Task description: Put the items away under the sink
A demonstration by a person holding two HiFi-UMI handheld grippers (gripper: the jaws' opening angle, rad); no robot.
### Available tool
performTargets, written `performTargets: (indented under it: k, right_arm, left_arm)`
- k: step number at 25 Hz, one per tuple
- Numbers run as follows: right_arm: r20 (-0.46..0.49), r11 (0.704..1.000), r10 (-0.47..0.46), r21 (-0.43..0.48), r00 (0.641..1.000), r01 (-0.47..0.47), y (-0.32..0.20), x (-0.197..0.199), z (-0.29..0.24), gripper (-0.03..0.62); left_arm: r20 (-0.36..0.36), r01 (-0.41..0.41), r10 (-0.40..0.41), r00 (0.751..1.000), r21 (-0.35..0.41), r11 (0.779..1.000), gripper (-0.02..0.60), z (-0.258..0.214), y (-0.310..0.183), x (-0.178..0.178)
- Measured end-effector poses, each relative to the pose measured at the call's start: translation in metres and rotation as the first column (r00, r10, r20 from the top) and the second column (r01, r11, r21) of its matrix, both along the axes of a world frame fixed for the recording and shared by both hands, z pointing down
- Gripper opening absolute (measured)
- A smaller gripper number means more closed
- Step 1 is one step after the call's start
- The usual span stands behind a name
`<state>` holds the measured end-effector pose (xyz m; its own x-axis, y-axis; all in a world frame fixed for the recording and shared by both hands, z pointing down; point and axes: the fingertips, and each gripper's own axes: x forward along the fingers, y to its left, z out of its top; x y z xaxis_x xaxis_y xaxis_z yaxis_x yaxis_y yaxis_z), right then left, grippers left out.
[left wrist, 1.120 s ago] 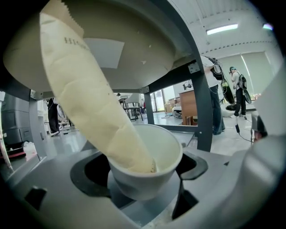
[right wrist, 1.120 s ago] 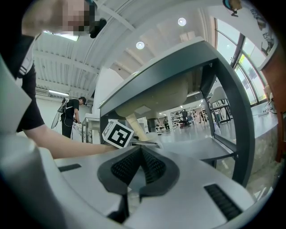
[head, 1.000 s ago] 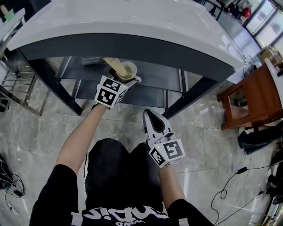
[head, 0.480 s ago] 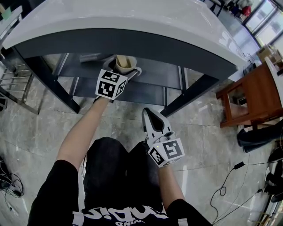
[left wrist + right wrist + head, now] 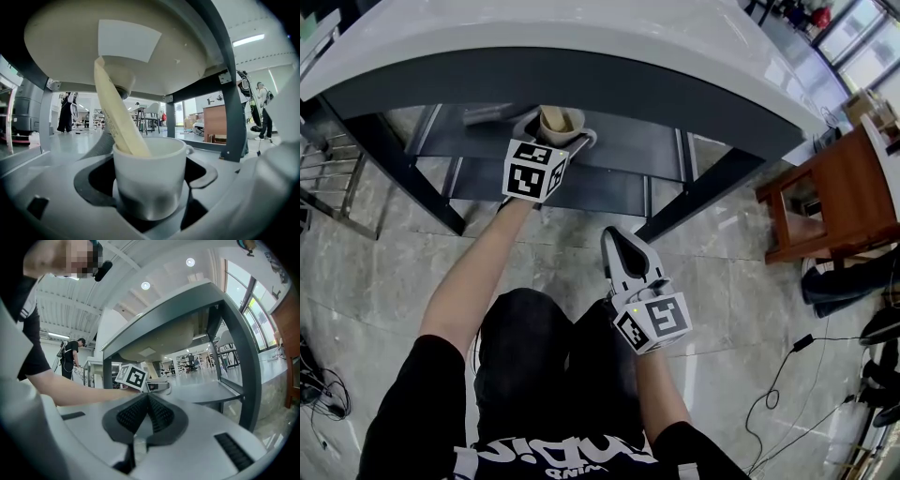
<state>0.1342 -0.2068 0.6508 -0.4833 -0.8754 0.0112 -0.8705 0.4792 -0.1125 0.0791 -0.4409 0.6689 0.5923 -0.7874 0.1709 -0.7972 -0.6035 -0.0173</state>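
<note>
Under the white countertop (image 5: 581, 37), the left gripper (image 5: 555, 141) reaches in over the dark lower shelf (image 5: 619, 155). Its jaws are pinched on a white cup (image 5: 150, 178), one on each side of the cup's wall. The cup stands upright in the grip, its small handle turned to the right in the left gripper view. A pale yellow flat packet (image 5: 117, 117) leans out of the cup, tilted up and to the left, and its top end lies close under the rounded underside of the sink basin (image 5: 117, 47). Whether the cup's base touches the shelf cannot be made out. A dark frame leg (image 5: 232, 108) rises to the right of the cup.

The right gripper (image 5: 621, 246) hangs well apart from the shelf, over the person's lap, and points toward the sink stand. Its ribbed jaws are pressed together with nothing between them. A wooden stool (image 5: 834, 206) stands on the grey tiled floor (image 5: 394, 272) to the right of the stand.
</note>
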Motion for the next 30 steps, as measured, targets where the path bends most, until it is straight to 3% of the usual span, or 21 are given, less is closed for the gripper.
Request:
performTargets:
  k: [7,30]
  right_arm:
    - [-0.003,1.000,0.007,-0.002,1.000,-0.007,0.007,0.011,0.002,0.018]
    - [-0.016,1.000,0.019,-0.023,1.000,-0.020,0.010,0.017,0.007,0.018]
  left_arm:
    - [0.024,0.036,-0.037,0.999,0.032,0.999,0.448,0.002,0.002,0.002]
    - [0.016,0.030,-0.030,0.999,0.010,0.999,0.448,-0.002,0.007,-0.004]
